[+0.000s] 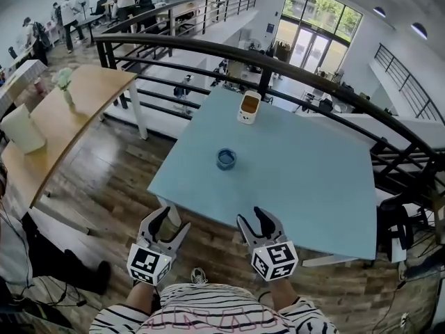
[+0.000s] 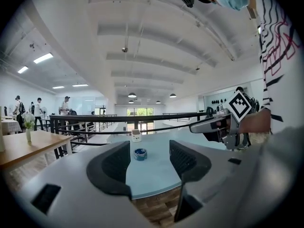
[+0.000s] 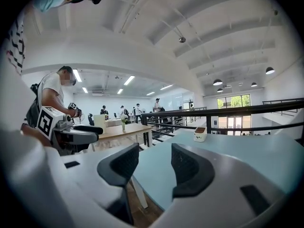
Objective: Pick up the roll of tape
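The blue roll of tape (image 1: 226,159) lies mid-frame on the light blue table (image 1: 313,186), below a white cup (image 1: 248,108). At the lower centre, the left gripper (image 1: 174,220) and right gripper (image 1: 250,216) hover well apart from it, the 2 pairs of jaws spread and empty.

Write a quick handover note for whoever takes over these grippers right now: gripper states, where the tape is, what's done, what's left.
The left gripper: open, empty, just short of the near edge of the table.
The right gripper: open, empty, beside it.
The roll of tape: lying flat mid-table, untouched; a white cup stands beyond it.
Done: nothing yet.
To do: reach forward, close on the tape, lift. The left gripper looks lined up with it.
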Motion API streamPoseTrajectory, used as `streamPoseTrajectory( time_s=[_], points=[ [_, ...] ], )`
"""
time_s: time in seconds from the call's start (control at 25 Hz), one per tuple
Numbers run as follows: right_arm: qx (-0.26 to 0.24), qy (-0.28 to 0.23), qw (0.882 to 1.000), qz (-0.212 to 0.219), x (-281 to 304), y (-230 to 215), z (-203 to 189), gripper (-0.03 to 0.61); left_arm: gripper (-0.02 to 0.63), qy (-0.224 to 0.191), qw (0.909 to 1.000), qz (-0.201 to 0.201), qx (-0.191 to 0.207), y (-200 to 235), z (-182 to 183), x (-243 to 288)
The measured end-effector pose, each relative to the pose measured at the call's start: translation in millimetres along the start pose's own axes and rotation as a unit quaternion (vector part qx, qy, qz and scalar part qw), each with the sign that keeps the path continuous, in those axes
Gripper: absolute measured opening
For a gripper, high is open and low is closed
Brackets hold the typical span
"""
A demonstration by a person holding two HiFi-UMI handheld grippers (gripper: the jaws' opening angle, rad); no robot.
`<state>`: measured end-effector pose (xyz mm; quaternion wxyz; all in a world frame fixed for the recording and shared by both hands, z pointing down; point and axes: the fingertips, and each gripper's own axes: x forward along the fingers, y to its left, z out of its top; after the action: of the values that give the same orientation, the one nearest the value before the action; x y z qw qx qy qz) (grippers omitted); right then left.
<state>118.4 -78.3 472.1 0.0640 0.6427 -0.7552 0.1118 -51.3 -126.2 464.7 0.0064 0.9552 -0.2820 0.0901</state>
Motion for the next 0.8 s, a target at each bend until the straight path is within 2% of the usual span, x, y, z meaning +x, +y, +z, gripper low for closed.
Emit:
streamPoseTrajectory(
  time_s=[0.36,0.8],
  points=[
    [-0.039,0.012,0.999,-0.004,63,-24,14,0.207,0.238,0.001,1.0000,-0.003,-0.005,40,-4,33],
    [-0.081,0.065,0.993,0.048,157,-62,16,0.207,0.238,0.014,0.9991,0.033,-0.023,70,-2,78]
  ],
)
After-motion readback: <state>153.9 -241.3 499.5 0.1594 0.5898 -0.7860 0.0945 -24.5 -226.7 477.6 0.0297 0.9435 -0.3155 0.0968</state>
